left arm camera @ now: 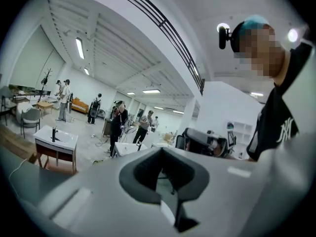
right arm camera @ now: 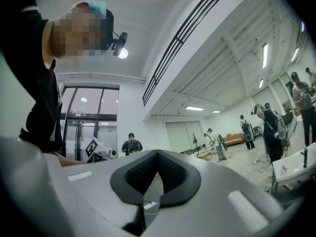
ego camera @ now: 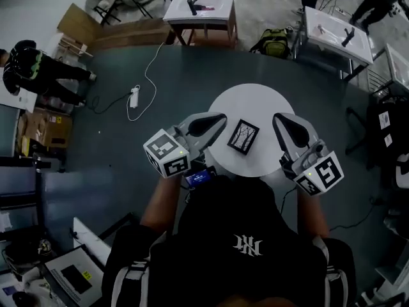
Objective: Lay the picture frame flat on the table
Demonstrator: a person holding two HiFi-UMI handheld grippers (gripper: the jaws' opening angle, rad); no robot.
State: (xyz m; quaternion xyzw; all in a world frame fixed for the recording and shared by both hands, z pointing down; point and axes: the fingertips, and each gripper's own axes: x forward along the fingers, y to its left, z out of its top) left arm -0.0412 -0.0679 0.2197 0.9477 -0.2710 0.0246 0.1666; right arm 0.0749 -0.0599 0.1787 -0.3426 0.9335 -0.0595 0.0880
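Note:
A small black picture frame (ego camera: 243, 136) with a branch drawing appears to lie flat near the middle of the round white table (ego camera: 246, 101). Raised above the table's near left edge is my left gripper (ego camera: 214, 121), its jaws together with nothing between them. My right gripper (ego camera: 284, 121) is lifted at the table's right side, also shut and empty. Neither gripper touches the frame. The left gripper view shows the left gripper (left arm camera: 165, 172) aimed out across the hall, and the right gripper view shows the right gripper (right arm camera: 157, 177) pointing the same way, with neither table nor frame visible.
The table stands on dark carpet. Behind it stand two white sink tables (ego camera: 198, 8) (ego camera: 335, 31) and a green backpack (ego camera: 273, 42). A power strip with a white cable (ego camera: 134, 98) lies to the left. A person (ego camera: 32, 69) stands at far left; more people are in the hall.

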